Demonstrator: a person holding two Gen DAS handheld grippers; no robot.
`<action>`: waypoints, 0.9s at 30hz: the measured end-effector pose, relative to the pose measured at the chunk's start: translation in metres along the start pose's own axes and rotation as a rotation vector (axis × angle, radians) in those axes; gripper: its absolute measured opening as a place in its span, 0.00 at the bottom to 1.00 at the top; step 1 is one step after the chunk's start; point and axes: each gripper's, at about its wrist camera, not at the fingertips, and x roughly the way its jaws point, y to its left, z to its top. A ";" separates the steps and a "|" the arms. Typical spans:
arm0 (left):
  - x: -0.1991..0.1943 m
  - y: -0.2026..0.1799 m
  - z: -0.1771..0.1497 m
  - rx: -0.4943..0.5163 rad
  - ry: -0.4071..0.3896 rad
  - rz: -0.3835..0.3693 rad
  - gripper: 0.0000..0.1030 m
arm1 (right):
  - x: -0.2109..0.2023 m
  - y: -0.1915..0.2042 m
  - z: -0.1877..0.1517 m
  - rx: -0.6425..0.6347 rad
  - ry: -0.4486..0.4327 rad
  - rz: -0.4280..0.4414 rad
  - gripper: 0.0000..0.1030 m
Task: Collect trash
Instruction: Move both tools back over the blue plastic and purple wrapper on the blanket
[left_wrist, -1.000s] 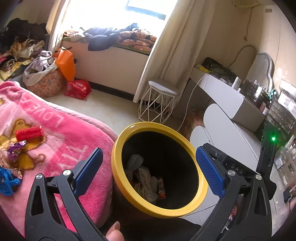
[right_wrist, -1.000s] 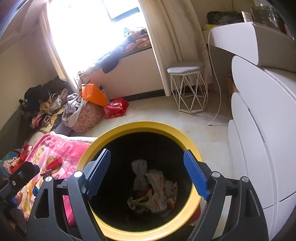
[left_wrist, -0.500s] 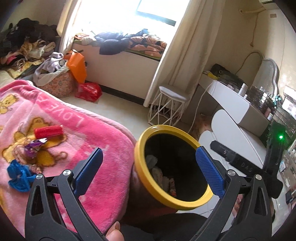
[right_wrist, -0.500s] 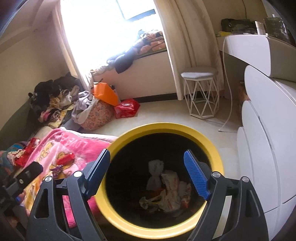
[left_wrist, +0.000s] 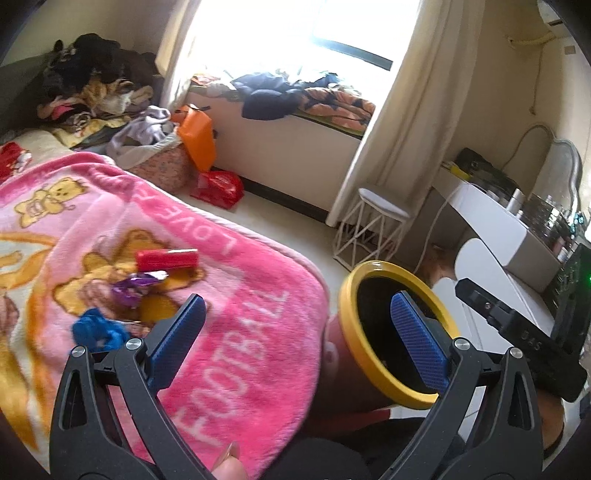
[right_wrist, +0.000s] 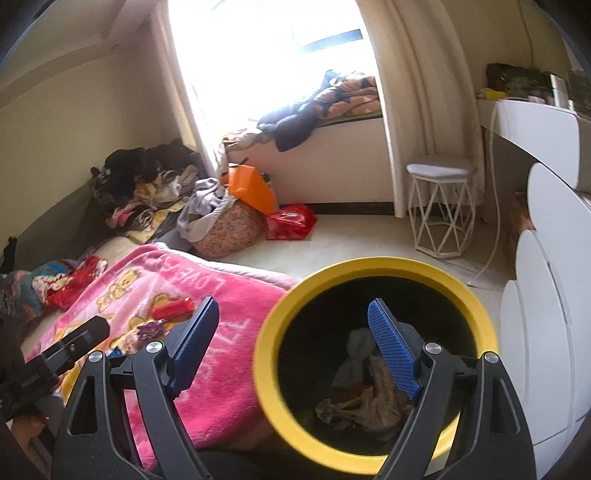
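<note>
Bed, near left: covered by a pink blanket (left_wrist: 229, 332) with bear prints and lettering. It carries the litter left to collect.

Bin (right_wrist: 373, 363), near right, just beside the blanket's edge: yellow rim, dark inside, crumpled wrappers and tissue lying at the bottom. Standing roughly upright, mouth tilted toward the viewer.

Left gripper (left_wrist: 295, 328): jaws released and wide, nothing between the pads. One blue pad sits over the blanket, the other over the bin mouth. It aims down across the bed corner.

Right gripper (right_wrist: 295, 347): jaws likewise spread and empty, straddling the gap between blanket and bin rim.

Litter on the blanket, farther left than the left gripper: a red wrapper (left_wrist: 167, 259), tube-shaped, farthest; a purple foil wrapper (left_wrist: 135, 286) touching or just beside it; a blue crumpled piece (left_wrist: 96, 332) nearest, just beside the left gripper's left pad. Can't tell whether the blue one is plastic or cloth.

Step in hand, as I read it: the left gripper reaching for the next piece. To do it well:
- take the blue piece first, since it's nearest
- swing the jaws left so the piece sits centred between the pads
- come down shallow; the plush pile could get pinched with it
- close on the crumpled body, not a loose flap
- lift clear before crossing to the bin
</note>
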 end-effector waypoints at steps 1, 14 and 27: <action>-0.001 0.002 0.000 -0.002 0.000 0.006 0.90 | 0.000 0.005 -0.001 -0.006 0.003 0.007 0.78; -0.021 0.054 0.004 -0.045 -0.035 0.104 0.90 | 0.022 0.058 -0.008 -0.092 0.066 0.099 0.78; -0.029 0.115 -0.010 -0.079 -0.004 0.209 0.90 | 0.062 0.100 -0.007 -0.096 0.151 0.188 0.78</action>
